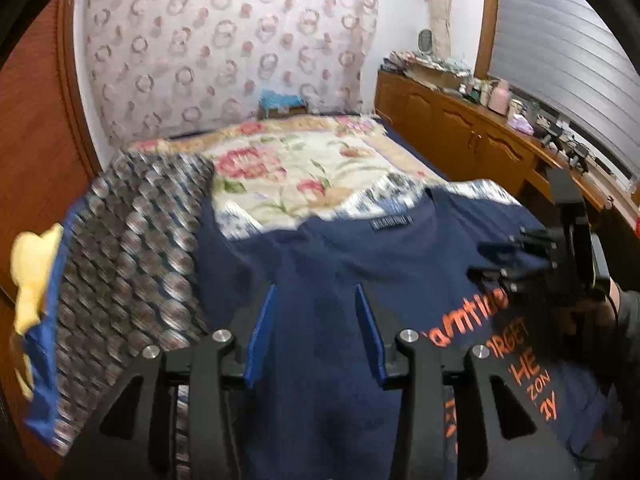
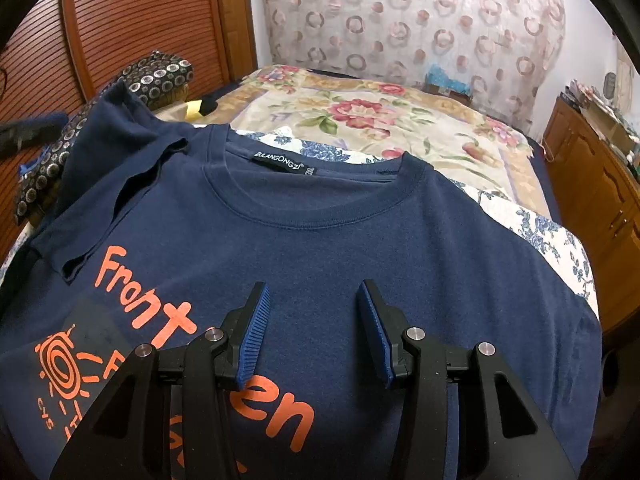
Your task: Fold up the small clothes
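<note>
While the navy T-shirt (image 2: 360,240) lies face up on the bed (image 2: 380,128), I hold both grippers over it. It is soft, matte cotton with a ribbed round collar, a small black woven label inside the neck, and chunky orange lettering with a sun-like spiral printed on the chest. One short sleeve (image 2: 116,152) is folded inward across the shirt, its hem lying just above the lettering.

My right gripper (image 2: 314,330) hangs over the chest of the shirt, below the collar and beside the lettering. Its black jaws stand partly apart, their ribbed blue pads (image 2: 256,332) clear of the cloth, with nothing held between them.

My left gripper (image 1: 316,332) is over the shirt too, below the collar, and its picture is smeared with motion. Its jaws are partly apart, the smooth blue pads (image 1: 262,336) bare, and only flat shirt cloth shows in the gap; I cannot see them pinching any of it. From this side my right gripper's black frame appears at the shirt's far edge, near the lettering.

Under the shirt, next to the collar, lies a white quilt with blue flowers (image 2: 552,232), and beyond that a cream bedspread with pink blossoms. Beside the folded sleeve sits a dark fabric with silvery rings (image 2: 160,76).
</note>
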Demonstrator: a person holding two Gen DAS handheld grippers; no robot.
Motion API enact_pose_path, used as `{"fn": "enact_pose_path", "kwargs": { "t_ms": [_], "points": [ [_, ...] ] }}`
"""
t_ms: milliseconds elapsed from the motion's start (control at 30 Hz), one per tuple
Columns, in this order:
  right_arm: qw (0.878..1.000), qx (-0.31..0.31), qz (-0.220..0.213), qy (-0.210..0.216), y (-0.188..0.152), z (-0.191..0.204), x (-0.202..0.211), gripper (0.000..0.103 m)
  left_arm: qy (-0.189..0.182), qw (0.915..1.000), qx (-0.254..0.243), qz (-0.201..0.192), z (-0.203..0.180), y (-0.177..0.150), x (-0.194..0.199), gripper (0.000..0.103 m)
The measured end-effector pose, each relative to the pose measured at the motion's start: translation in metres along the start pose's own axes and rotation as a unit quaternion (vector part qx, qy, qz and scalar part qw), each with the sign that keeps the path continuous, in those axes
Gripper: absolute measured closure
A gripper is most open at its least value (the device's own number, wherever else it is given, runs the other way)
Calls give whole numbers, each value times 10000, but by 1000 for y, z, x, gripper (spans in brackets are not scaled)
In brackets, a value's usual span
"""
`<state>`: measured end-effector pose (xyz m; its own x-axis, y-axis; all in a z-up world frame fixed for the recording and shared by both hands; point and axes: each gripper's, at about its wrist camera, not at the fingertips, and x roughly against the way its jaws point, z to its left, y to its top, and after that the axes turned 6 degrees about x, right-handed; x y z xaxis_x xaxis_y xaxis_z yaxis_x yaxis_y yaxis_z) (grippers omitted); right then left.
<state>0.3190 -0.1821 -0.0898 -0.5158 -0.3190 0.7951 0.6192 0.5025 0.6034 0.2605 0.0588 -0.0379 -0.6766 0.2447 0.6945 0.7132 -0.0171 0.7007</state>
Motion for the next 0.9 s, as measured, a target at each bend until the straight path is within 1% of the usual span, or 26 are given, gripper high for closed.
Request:
{"fn": "enact_pose_path", "kwargs": {
  "t_ms": [100,233,433,667,733,767,833,867,900],
  "points": [
    [10000,2,0,-3,0,1,0,57,-39,9998,40,210,-5,-14,-15,62],
    [10000,1,1,-3,0,1,0,56,6,9987,10,504,-14,-29,-35,61],
    [10000,0,2,-2,0,1,0,56,97,9975,14,701,-21,-41,-53,61],
    [10000,1,3,-8,1,2,0,56,192,9976,-113,653,-28,-46,-58,56],
    [10000,-21,2,-25,0,1,0,56,133,9979,-121,626,-30,-47,-59,46],
    [10000,-53,-1,-52,-1,0,1,55,141,9979,-146,608,-31,-47,-60,45],
    [9999,-147,12,-88,-5,-5,5,50,245,9978,-256,561,-35,-49,-62,44],
    [9997,-244,2,-42,-9,-9,9,50,242,9979,-229,563,-35,-48,-62,43],
    [9995,-318,-18,-29,-13,-13,15,50,198,9980,-188,567,-33,-47,-63,41]
  ]
}}
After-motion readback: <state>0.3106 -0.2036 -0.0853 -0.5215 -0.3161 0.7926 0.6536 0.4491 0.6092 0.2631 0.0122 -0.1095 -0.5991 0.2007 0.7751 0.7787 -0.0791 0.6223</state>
